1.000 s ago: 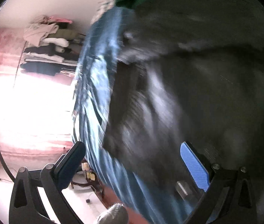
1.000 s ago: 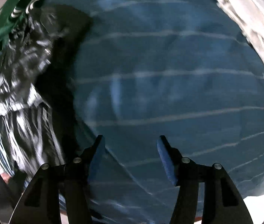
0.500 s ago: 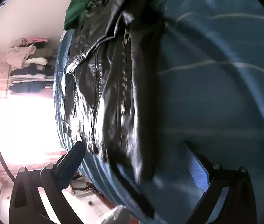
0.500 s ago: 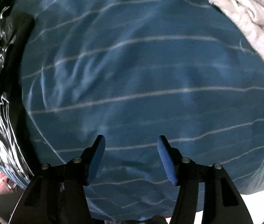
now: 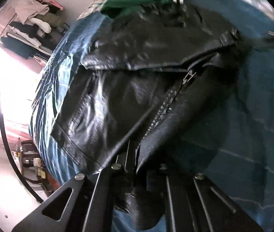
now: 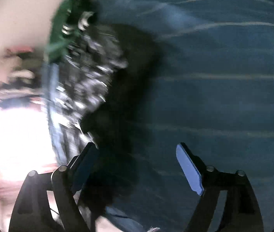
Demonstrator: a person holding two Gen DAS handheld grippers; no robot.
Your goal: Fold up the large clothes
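On the blue striped bed [image 5: 253, 135], left tool [image 5: 135, 172] pinches the black leather jacket [image 5: 129, 89] hem — right tool [image 6: 137, 166] is opening, empty; next, carry the hem over.

No readable text, labels, brand names, numbers or signs appear in either view; the surfaces shown carry only plain material, stripes and metal hardware, and motion blur in the right wrist view hides any fine detail
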